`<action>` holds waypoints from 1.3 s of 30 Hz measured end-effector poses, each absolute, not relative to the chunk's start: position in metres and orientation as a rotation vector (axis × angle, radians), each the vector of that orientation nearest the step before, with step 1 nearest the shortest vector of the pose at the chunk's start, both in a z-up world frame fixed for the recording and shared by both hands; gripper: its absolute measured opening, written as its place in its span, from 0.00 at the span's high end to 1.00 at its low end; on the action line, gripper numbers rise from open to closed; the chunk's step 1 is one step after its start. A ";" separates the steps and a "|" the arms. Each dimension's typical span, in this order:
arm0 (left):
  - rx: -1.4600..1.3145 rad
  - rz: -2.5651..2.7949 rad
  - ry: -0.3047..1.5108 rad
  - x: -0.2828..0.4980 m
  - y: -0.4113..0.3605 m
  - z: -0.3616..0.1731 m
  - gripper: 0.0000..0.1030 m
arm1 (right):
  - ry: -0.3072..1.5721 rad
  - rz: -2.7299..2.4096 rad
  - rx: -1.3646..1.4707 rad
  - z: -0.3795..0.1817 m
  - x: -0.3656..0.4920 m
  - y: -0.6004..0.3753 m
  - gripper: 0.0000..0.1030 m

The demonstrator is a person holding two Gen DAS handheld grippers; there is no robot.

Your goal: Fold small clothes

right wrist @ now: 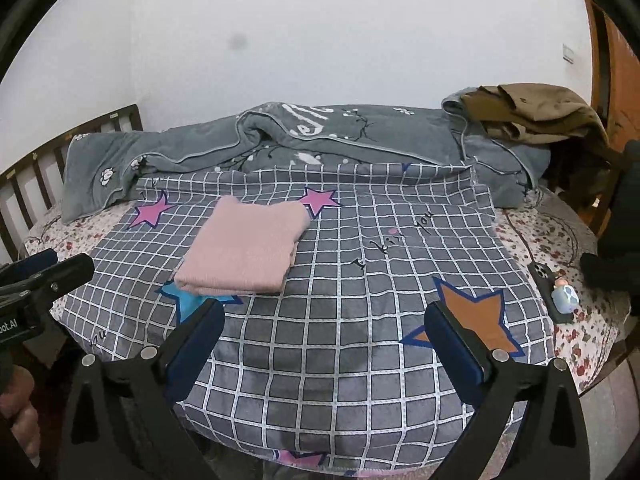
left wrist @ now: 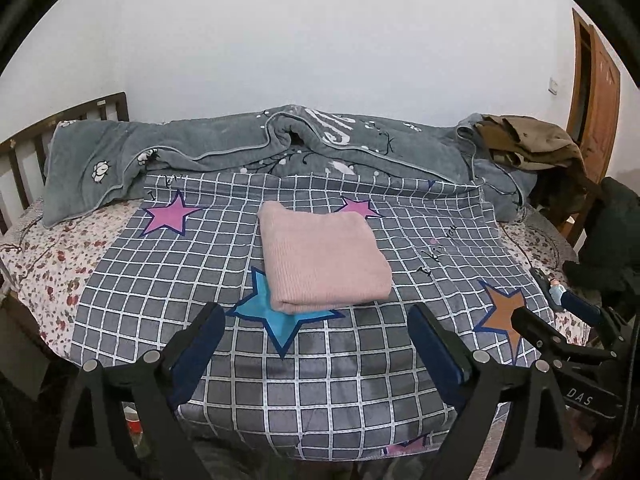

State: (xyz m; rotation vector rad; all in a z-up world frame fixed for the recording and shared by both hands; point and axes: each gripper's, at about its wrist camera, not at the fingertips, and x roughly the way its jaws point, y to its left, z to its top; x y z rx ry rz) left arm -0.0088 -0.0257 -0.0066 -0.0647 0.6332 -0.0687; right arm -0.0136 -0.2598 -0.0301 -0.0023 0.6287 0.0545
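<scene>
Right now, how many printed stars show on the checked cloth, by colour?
On the checked cloth:
Pink star: 3, one cut off at the near edge
Blue star: 1, partly under the folded pink garment
Orange star: 1
Total: 5

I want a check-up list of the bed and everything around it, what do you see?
Surface: grey checked blanket with stars, spread flat on the bed.
Job's things: pink sweater, folded, lying on the blanket.
Clutter: phone with a small figurine, grey quilt, brown jacket.
Grippers: left tongs and right tongs open, holding nothing.
Cables: nothing seen.
Surroundings: white wall, wooden door, headboard.
</scene>
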 end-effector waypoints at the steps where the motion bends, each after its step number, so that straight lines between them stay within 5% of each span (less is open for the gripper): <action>1: -0.064 -0.069 0.631 -0.010 -0.026 -0.006 0.10 | 0.629 0.052 -0.002 -0.030 -0.015 -0.261 0.04; 39: -0.057 -0.049 0.630 -0.017 -0.029 -0.005 0.10 | 0.620 0.046 -0.012 -0.023 -0.023 -0.261 0.04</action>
